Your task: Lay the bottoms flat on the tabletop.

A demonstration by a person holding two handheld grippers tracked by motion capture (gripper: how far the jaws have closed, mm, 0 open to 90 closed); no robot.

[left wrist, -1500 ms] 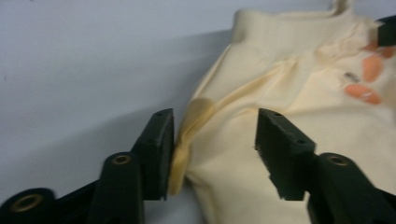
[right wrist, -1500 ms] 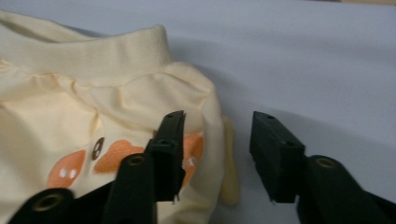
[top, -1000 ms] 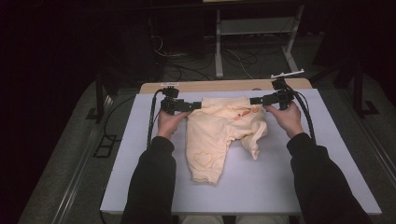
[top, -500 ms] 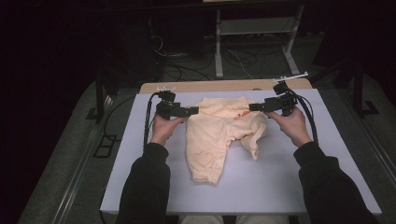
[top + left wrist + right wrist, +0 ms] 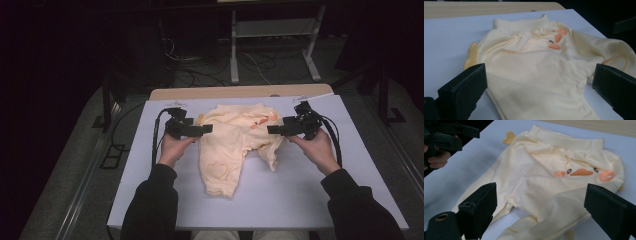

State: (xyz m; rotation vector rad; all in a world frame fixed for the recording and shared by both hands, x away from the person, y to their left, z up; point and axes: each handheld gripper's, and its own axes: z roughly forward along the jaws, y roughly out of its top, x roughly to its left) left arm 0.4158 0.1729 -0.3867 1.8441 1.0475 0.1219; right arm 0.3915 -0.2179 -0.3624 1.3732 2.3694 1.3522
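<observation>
High view | both grippers point(image 5: 206, 129) point(image 5: 272, 130) apparently drawn outward off garment point(image 5: 235, 145) | jaws apart

Pale yellow cotton baby garment point(image 5: 235, 145): flat on the white rectangular table sheet point(image 5: 150, 165), centre, collar at 12 o'clock, legs toward 6 o'clock. Left black two-jaw gripper point(image 5: 206, 129): at the garment's 9 o'clock, just beside it. Right black two-jaw gripper point(image 5: 272, 130): at its 3 o'clock. Light wooden tabletop strip point(image 5: 240, 92): behind the sheet, 12 o'clock.
</observation>
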